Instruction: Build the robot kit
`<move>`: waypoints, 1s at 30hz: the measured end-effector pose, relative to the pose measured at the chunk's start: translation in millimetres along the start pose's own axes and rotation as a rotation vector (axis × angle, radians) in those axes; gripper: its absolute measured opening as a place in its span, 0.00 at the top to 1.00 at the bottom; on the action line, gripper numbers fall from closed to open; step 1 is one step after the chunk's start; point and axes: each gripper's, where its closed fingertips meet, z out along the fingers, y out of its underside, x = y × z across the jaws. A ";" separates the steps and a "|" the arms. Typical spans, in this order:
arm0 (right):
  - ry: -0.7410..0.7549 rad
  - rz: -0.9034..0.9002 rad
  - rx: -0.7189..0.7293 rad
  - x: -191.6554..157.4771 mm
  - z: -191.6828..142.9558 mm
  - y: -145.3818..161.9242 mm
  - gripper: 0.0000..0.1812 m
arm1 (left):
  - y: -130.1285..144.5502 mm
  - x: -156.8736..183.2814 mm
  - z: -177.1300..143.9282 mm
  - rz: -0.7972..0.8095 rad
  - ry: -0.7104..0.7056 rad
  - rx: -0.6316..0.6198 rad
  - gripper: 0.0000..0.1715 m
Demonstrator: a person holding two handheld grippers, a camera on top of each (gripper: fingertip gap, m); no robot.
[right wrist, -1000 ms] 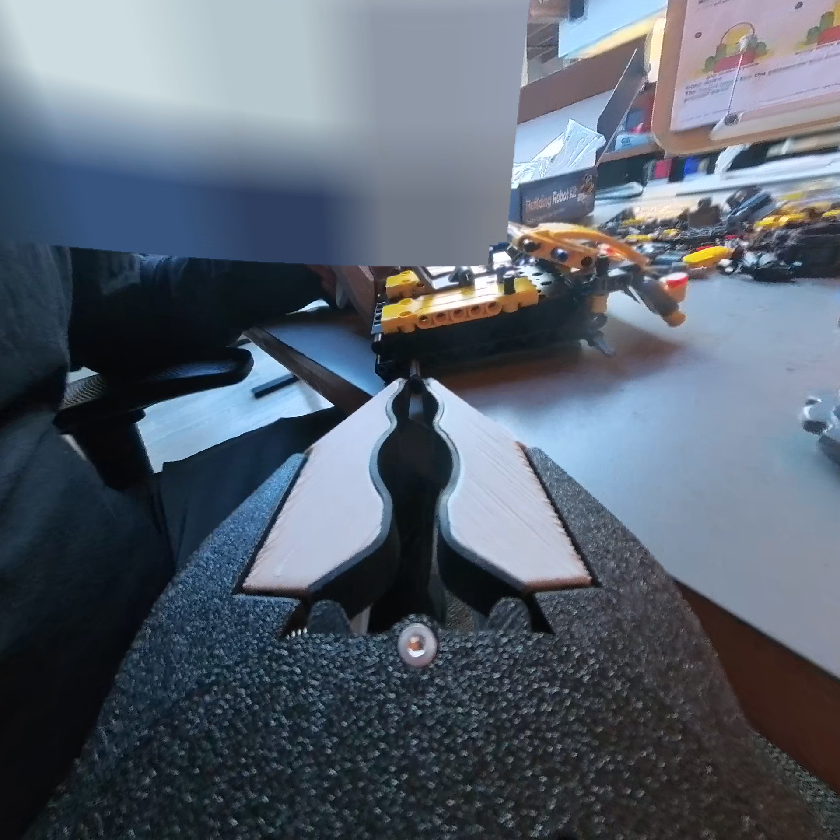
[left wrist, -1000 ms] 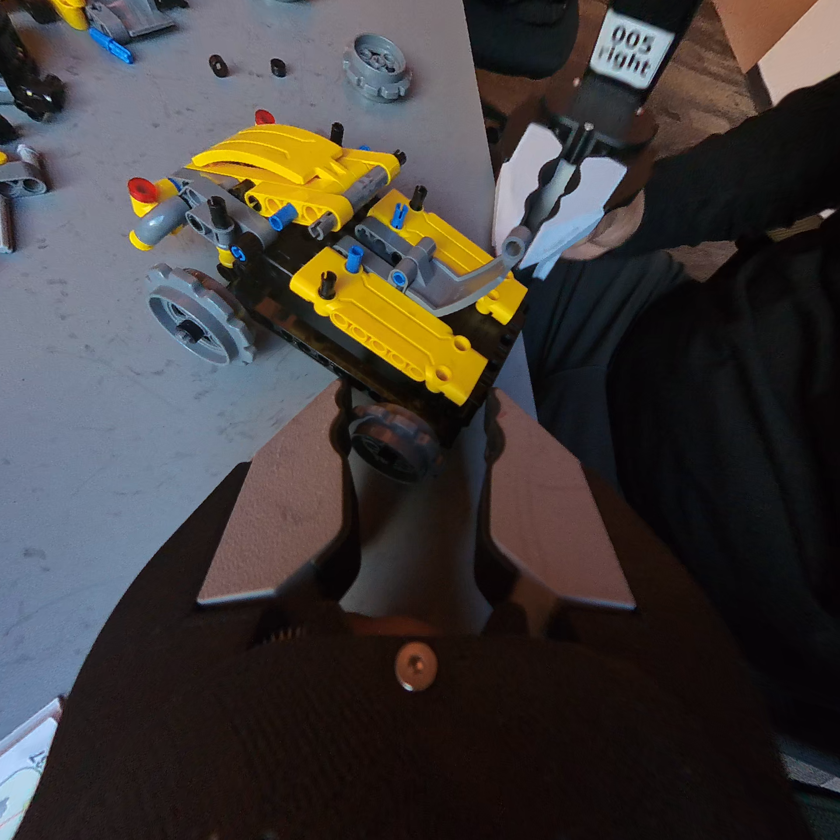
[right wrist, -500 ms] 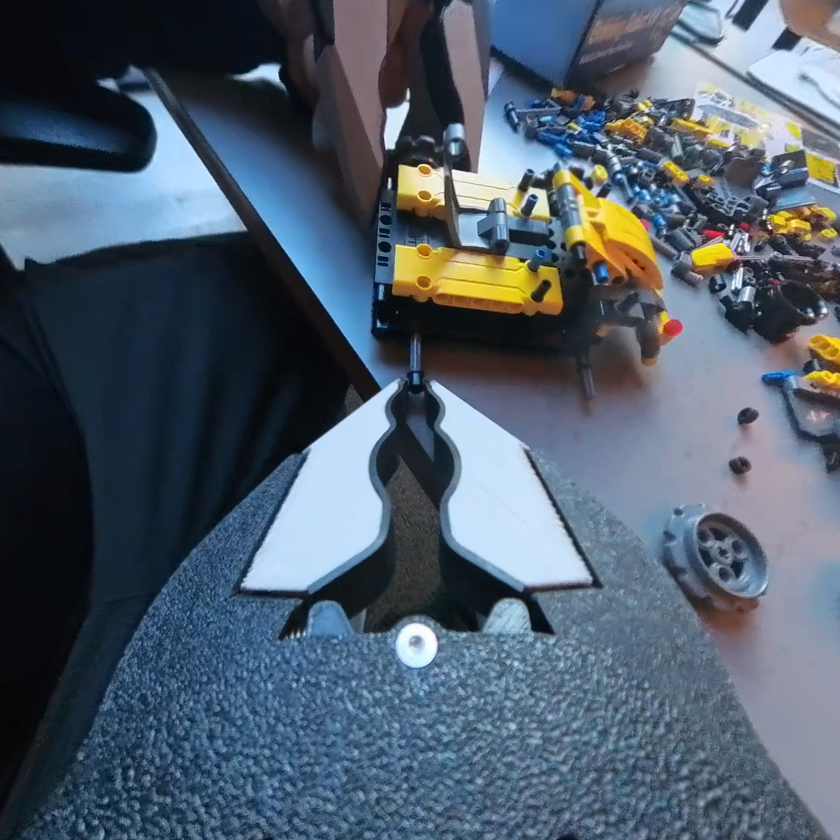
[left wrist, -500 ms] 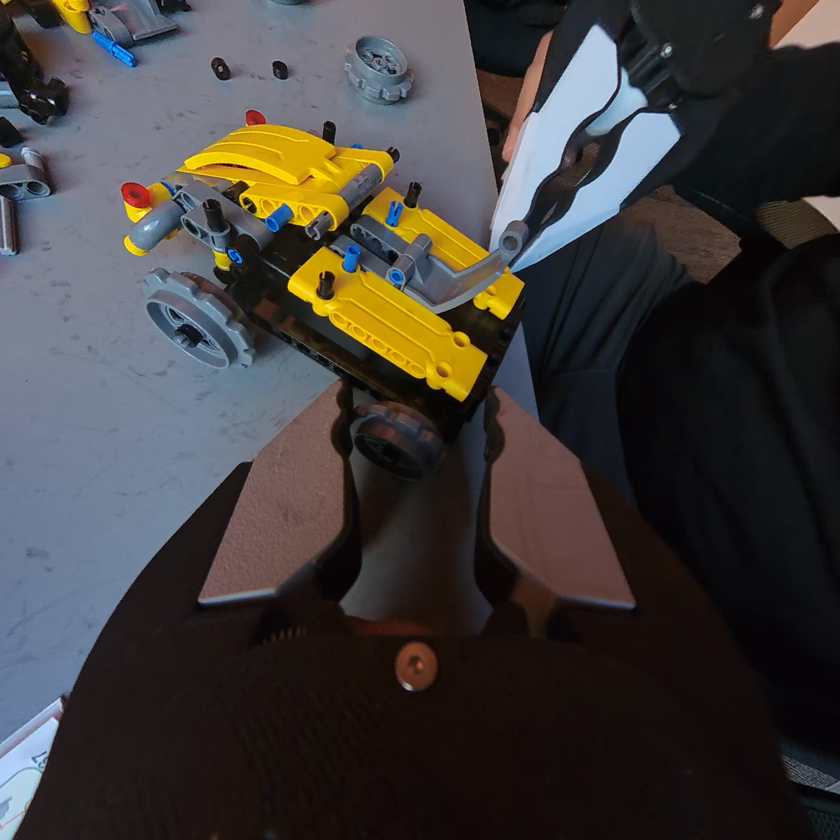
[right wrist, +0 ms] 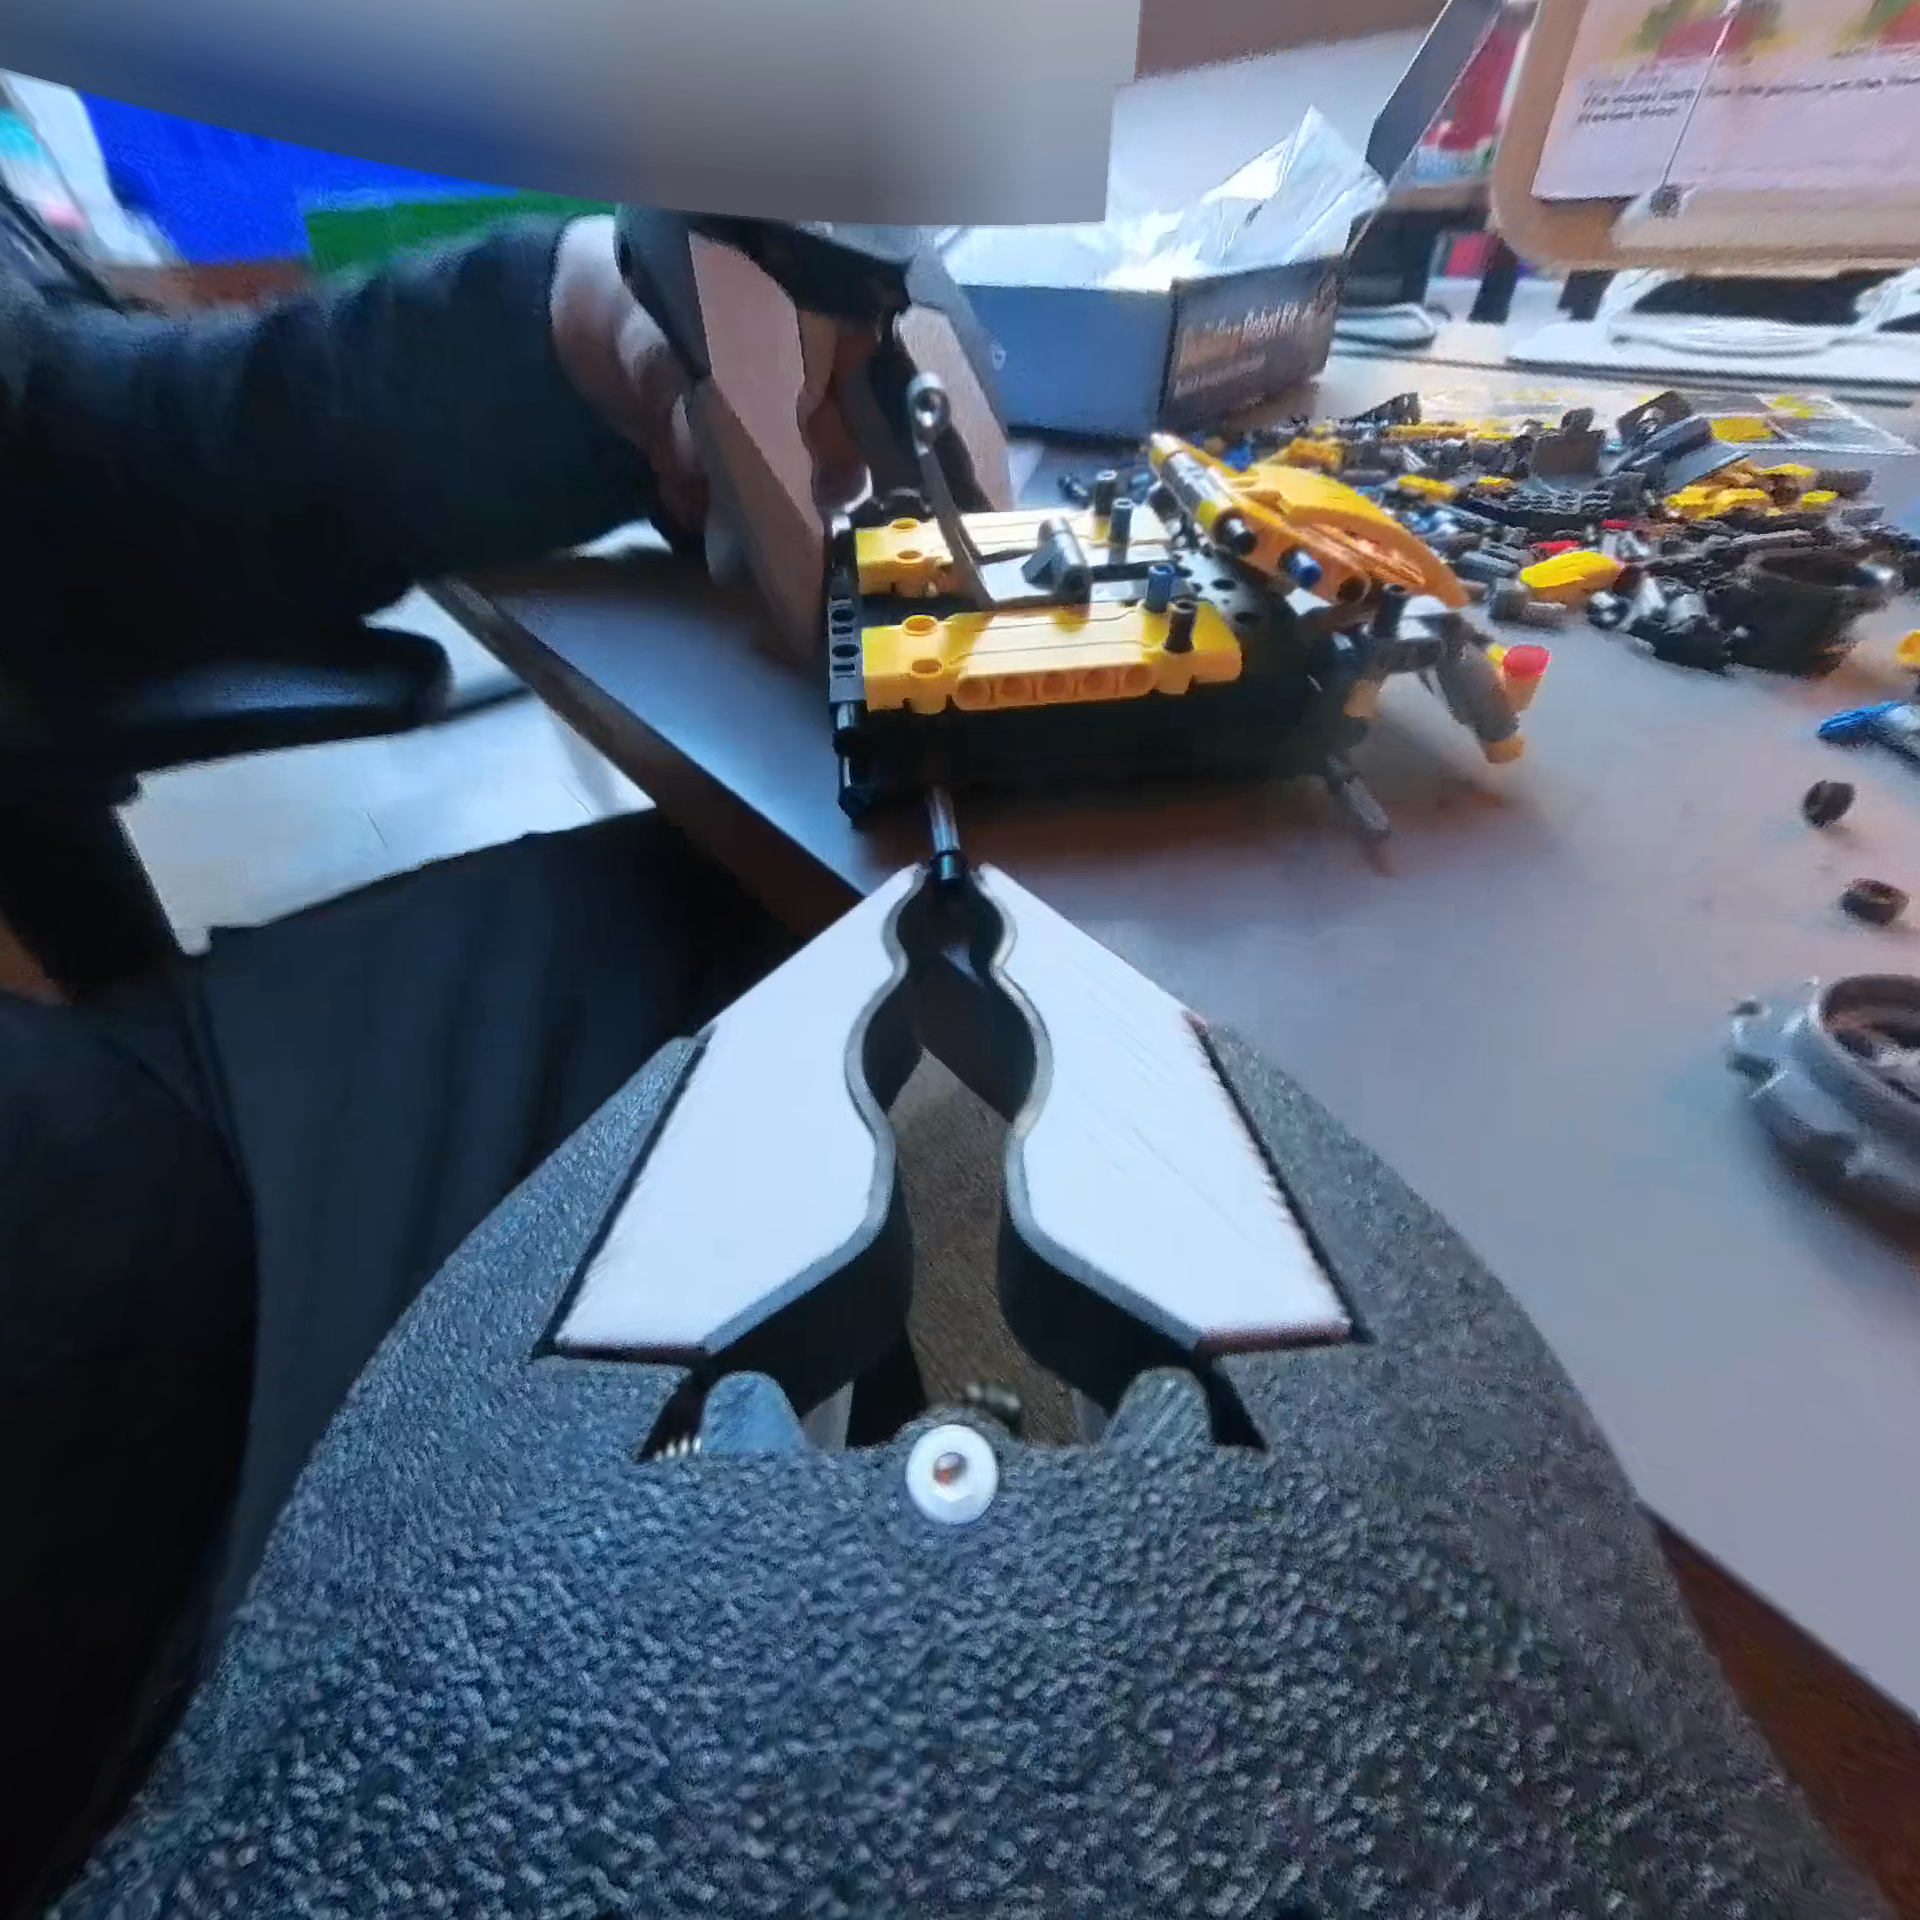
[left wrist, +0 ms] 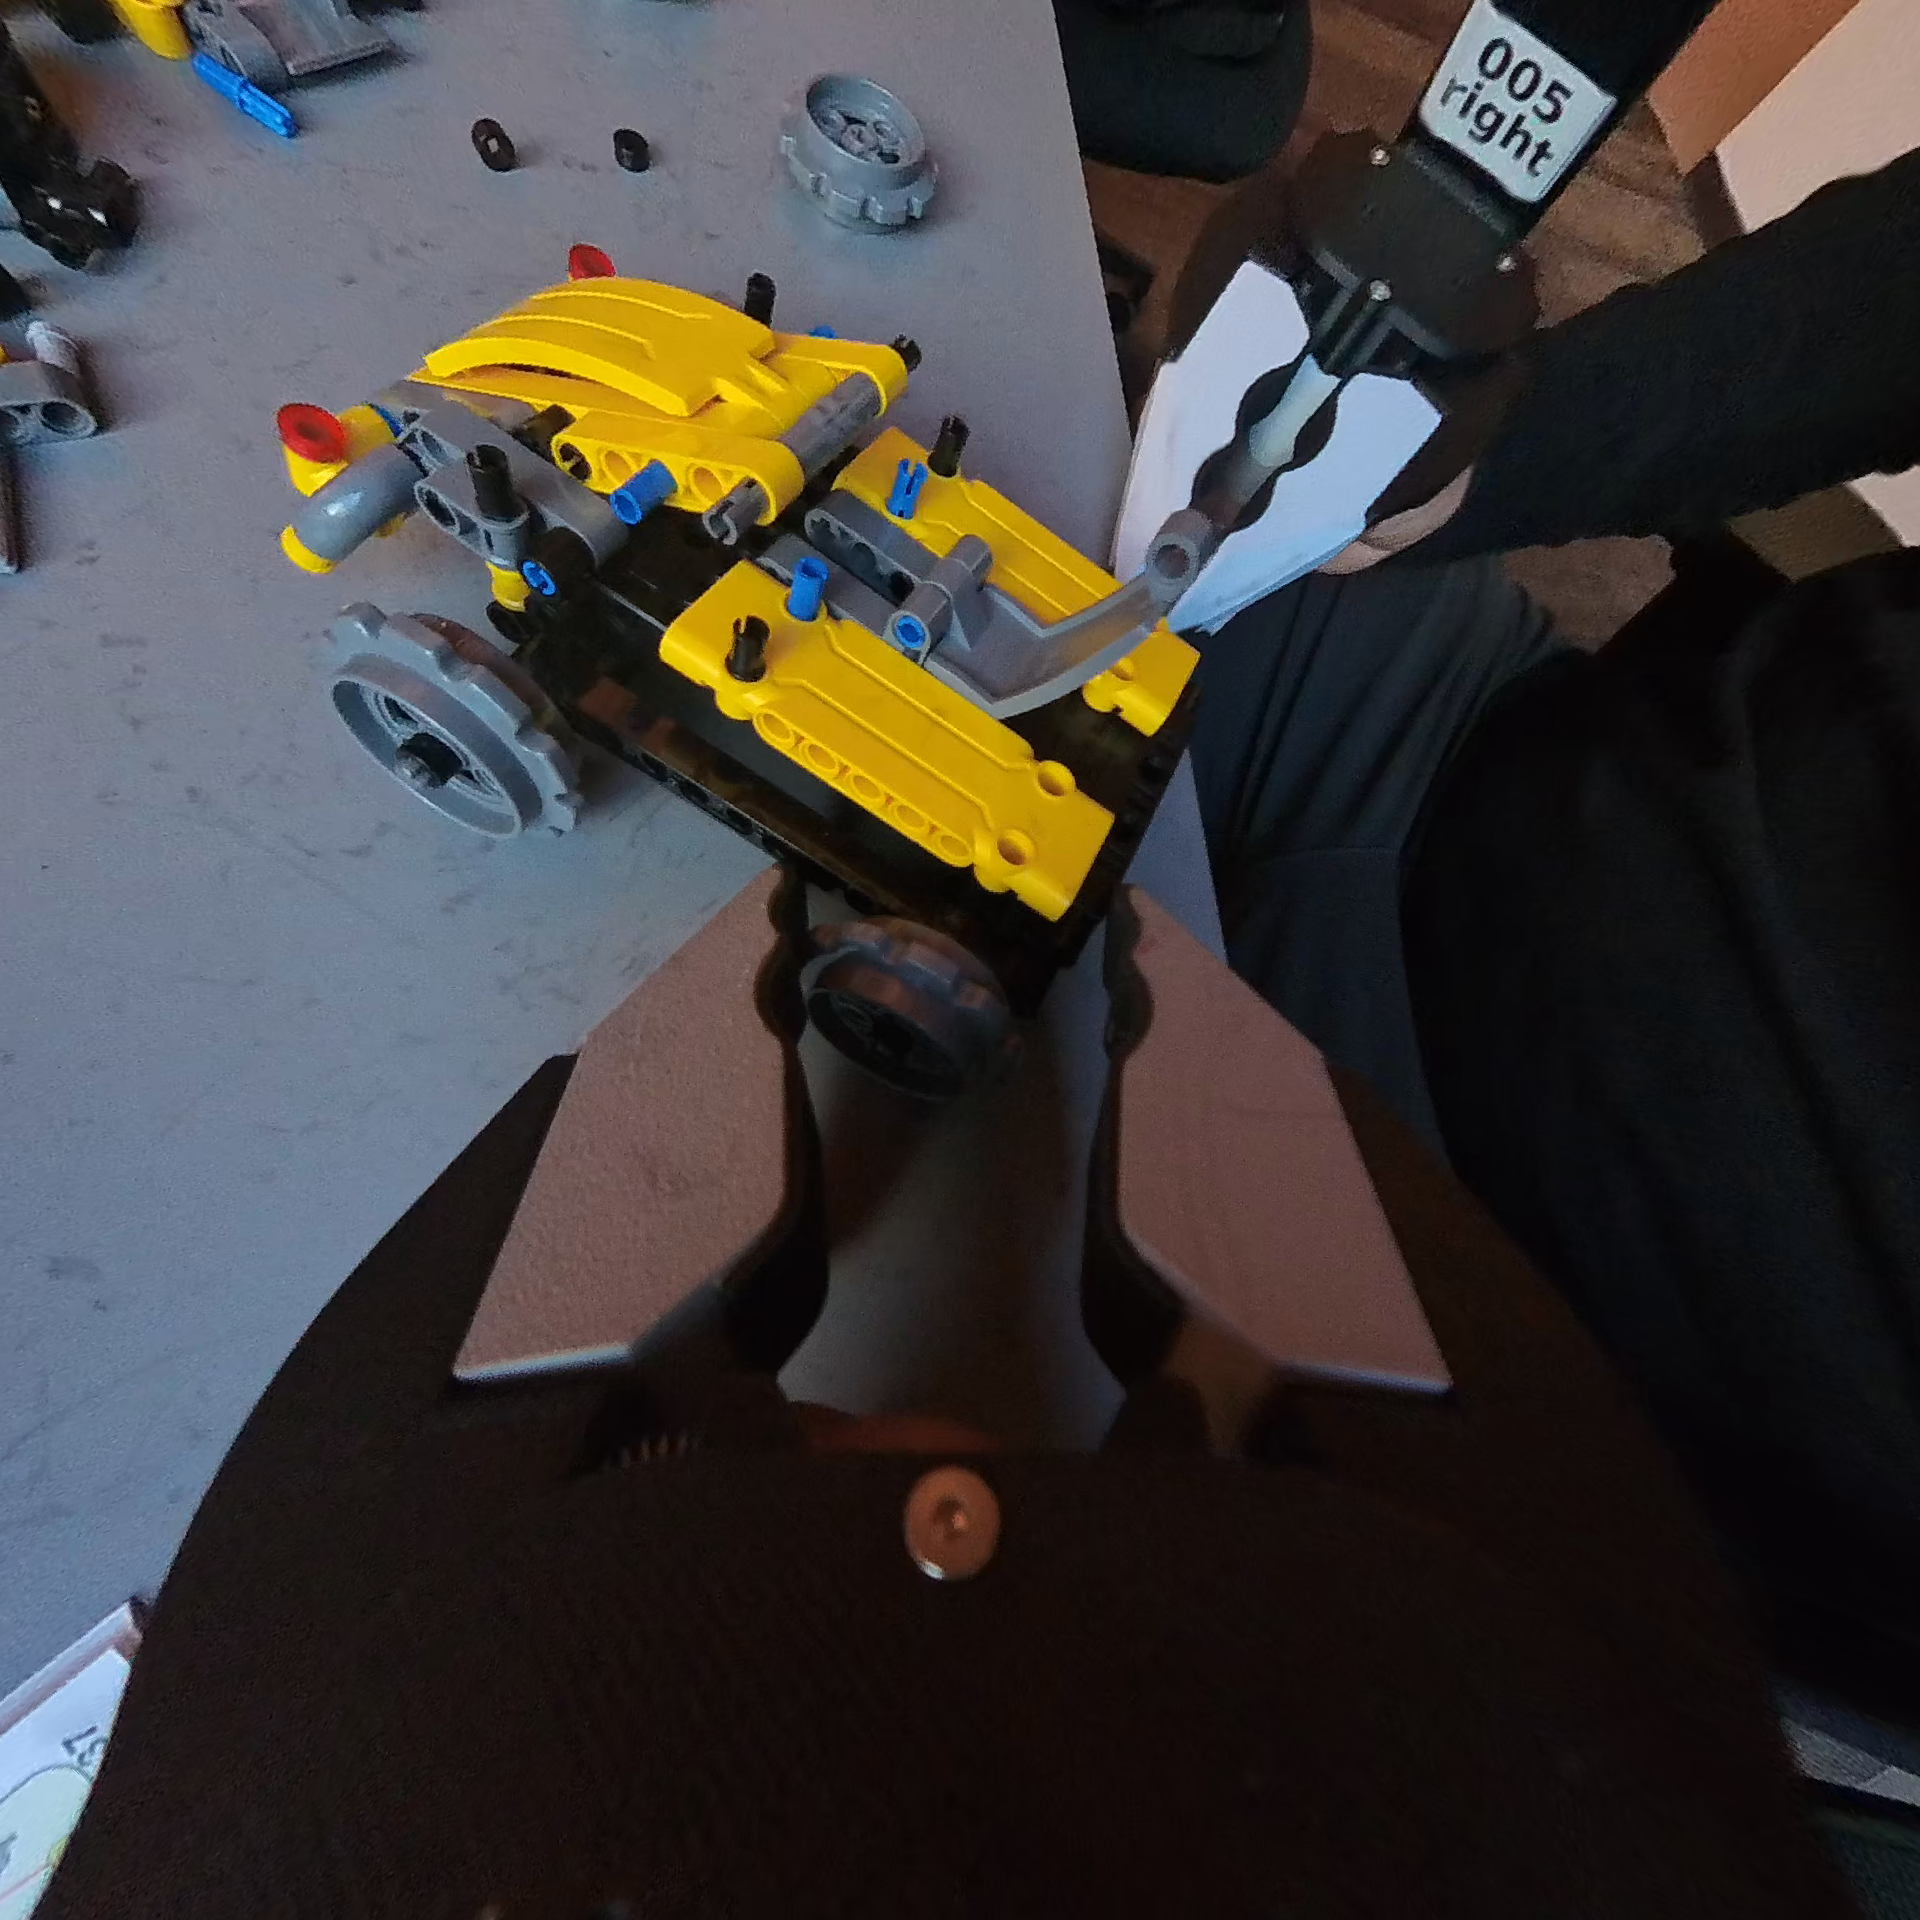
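A yellow and black brick vehicle (left wrist: 831, 644) stands at the edge of the grey table (left wrist: 208, 1039). It has a grey curved lever (left wrist: 1070, 649) on top and a grey front wheel (left wrist: 452, 722). My left gripper (left wrist: 951, 909) is closed around the vehicle's rear end, with a small grey wheel (left wrist: 904, 1008) between its fingers. My right gripper (right wrist: 948, 883) is shut on a thin black axle (right wrist: 943, 826) that sticks out of the vehicle's (right wrist: 1049, 644) near side. The right gripper also shows in the left wrist view (left wrist: 1179, 613), beyond the table edge.
A loose grey wheel (left wrist: 857, 151) and two small black bushings (left wrist: 494, 140) lie on the table beyond the vehicle. A heap of loose parts (right wrist: 1558, 520) and an open box (right wrist: 1143, 332) stand farther back. A person's dark-clothed lap lies beside the table edge. About 9 cm separates my left fingertips from my right.
My right gripper tilted up over the table half a second ago and has come back down low at the table edge, still on the axle. The left gripper and vehicle barely moved.
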 end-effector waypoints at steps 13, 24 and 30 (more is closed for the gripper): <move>-0.123 0.036 -0.265 -8.3 8.3 -1.8 0.97 | -2.6 5.4 5.2 0.016 0.013 -0.003 0.68; -0.010 0.073 -0.232 3.4 -21.0 -5.4 0.90 | -2.2 1.6 1.2 -0.004 0.008 0.006 0.68; 0.022 0.080 -0.212 8.5 -26.3 -4.1 0.89 | 5.2 -6.1 -10.6 -0.030 -0.061 0.020 0.68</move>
